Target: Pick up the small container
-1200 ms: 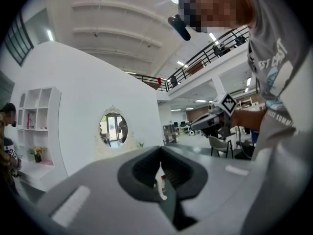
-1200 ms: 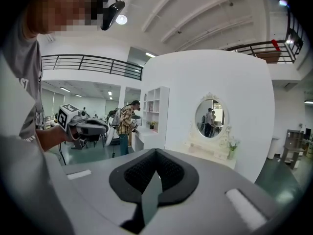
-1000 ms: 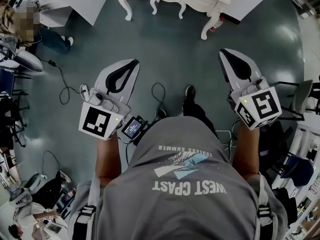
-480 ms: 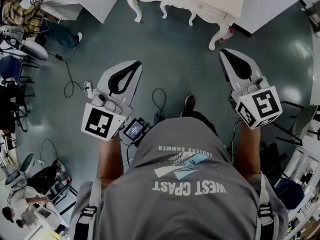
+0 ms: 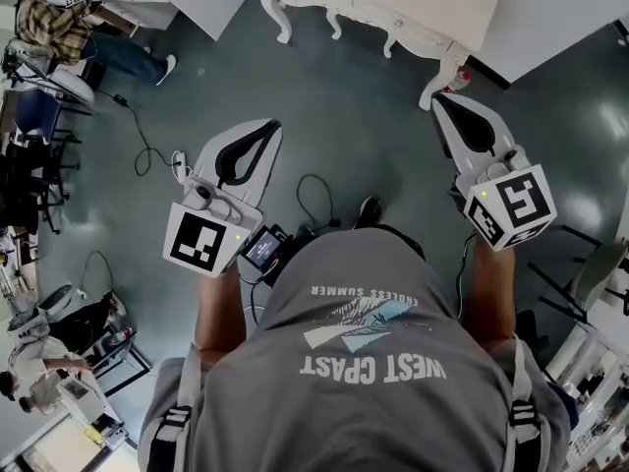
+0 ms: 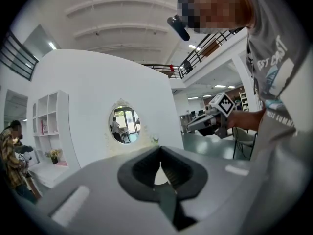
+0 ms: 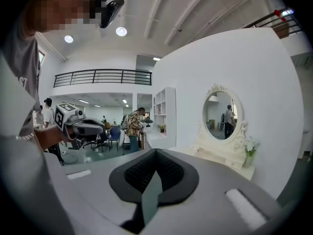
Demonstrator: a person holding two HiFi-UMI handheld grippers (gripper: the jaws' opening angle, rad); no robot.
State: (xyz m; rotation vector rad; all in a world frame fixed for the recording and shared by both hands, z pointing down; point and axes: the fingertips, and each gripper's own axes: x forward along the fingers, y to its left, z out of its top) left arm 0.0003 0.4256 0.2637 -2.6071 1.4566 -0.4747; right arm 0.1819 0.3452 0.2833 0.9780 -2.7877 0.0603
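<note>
I cannot make out a small container in any view. My left gripper [image 5: 267,126] and right gripper [image 5: 439,99] are held out level over the dark floor, both shut with nothing between the jaws. Ahead of them stands a white dressing table [image 5: 393,8]. In the left gripper view the shut left gripper [image 6: 160,151] points at its oval mirror [image 6: 123,124]. From the right gripper view, the shut right gripper [image 7: 155,153] has the mirror [image 7: 218,115] to its right, with a small pot of flowers [image 7: 249,151] on the tabletop.
Black cables [image 5: 147,150] trail over the floor at left. A seated person [image 5: 59,23] and chairs [image 5: 34,96] fill the upper left. A small red bottle [image 5: 462,73] stands by a table leg. White shelving [image 7: 165,116] stands left of the dressing table.
The dressing table has slid lower and nearer in the head view as I walk toward it. Both grippers travel forward with me, and their jaws stay shut.
</note>
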